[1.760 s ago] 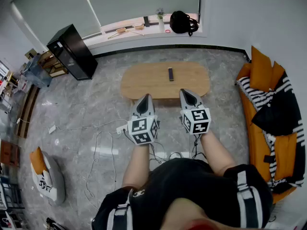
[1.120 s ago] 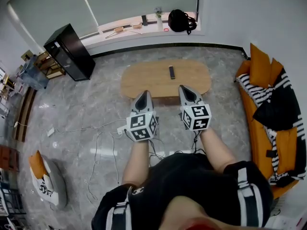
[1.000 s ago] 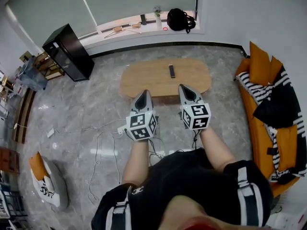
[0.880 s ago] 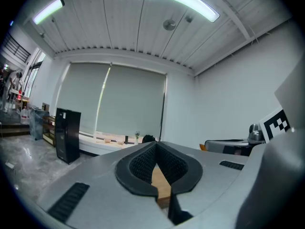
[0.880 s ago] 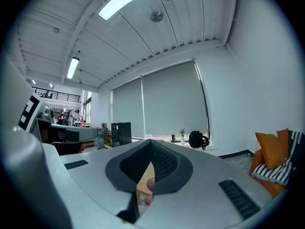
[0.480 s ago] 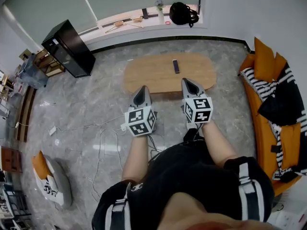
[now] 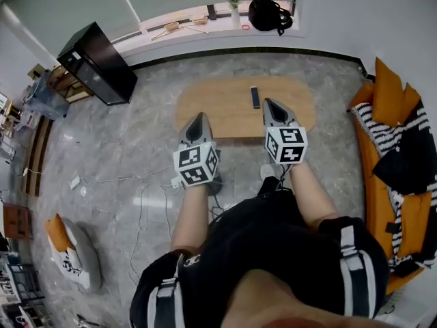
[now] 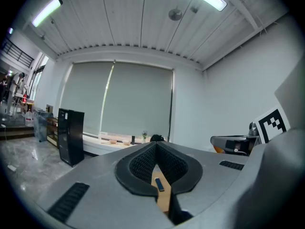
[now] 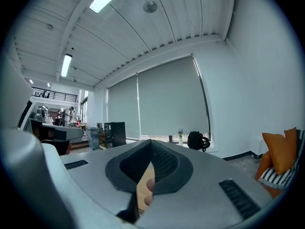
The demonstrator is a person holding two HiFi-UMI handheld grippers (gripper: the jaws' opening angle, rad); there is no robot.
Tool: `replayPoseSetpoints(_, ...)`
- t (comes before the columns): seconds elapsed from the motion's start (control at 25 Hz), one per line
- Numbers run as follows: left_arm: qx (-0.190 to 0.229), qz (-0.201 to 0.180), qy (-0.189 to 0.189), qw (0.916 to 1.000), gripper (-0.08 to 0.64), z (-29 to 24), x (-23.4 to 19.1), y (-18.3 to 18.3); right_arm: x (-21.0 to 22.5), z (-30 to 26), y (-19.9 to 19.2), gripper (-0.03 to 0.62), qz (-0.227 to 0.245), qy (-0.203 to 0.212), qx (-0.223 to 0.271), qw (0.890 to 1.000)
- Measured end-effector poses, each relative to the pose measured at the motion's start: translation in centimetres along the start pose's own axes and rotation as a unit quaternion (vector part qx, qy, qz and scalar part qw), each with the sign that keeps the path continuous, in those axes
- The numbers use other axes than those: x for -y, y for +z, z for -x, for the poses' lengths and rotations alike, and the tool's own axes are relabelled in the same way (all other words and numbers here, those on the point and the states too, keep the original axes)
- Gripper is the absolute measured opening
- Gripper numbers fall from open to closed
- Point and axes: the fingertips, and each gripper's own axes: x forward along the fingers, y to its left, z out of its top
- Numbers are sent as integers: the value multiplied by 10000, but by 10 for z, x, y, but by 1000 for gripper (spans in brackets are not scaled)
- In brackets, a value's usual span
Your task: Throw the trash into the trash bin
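Observation:
A small dark flat object (image 7: 255,96), shaped like a remote, lies on the oval wooden table (image 7: 218,106). My left gripper (image 7: 198,119) is shut and empty, with its tip at the table's near left edge. The right gripper (image 7: 272,104) is also shut and reaches over the near edge, just right of the dark object. In the left gripper view, the slit between the shut jaws shows the table (image 8: 165,200) and the dark object (image 8: 159,184). No trash bin shows in any view.
A black cabinet (image 7: 96,61) stands at the back left. A black backpack (image 7: 269,13) sits on the window ledge. An orange sofa (image 7: 395,156) with striped cloth lines the right side. Cables (image 7: 147,203) trail over the floor, and a beanbag (image 7: 72,253) lies at the lower left.
Both grippers have moved forward to the table. The right one now reaches over its near edge, and the left one has come level with the edge.

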Motion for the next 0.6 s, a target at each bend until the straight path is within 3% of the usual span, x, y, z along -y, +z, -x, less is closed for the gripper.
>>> replayPoseSetpoints(0.6,-139,121,406,9990,8,-204,-10,24,143,-171,7,5,-40,101,-448,9989)
